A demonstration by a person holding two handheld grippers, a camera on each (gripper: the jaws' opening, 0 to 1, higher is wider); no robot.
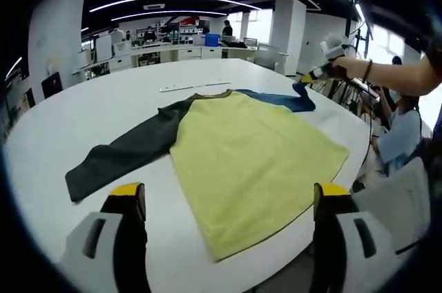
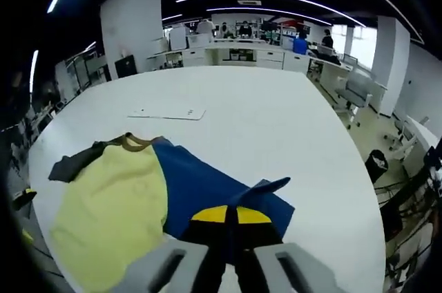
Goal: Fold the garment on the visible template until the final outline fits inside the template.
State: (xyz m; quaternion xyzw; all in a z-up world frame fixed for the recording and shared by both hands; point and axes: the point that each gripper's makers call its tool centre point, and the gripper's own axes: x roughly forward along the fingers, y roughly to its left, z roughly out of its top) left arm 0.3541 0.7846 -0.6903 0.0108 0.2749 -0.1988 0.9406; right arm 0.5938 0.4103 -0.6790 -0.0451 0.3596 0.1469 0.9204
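A long-sleeved shirt lies flat on the white round table. It has a yellow body, a dark grey sleeve and a blue sleeve. My left gripper stands open at the table's near edge, just short of the yellow hem, holding nothing. In the left gripper view my right gripper sits at the blue sleeve's end, held by a hand. In the right gripper view, the right gripper is shut on the blue sleeve, beside the yellow body; the cuff pokes up past the tips.
A thin white flat sheet lies on the table beyond the collar, also visible as the white sheet. A seated person and a chair are off the table's edge. Desks and shelves line the back of the room.
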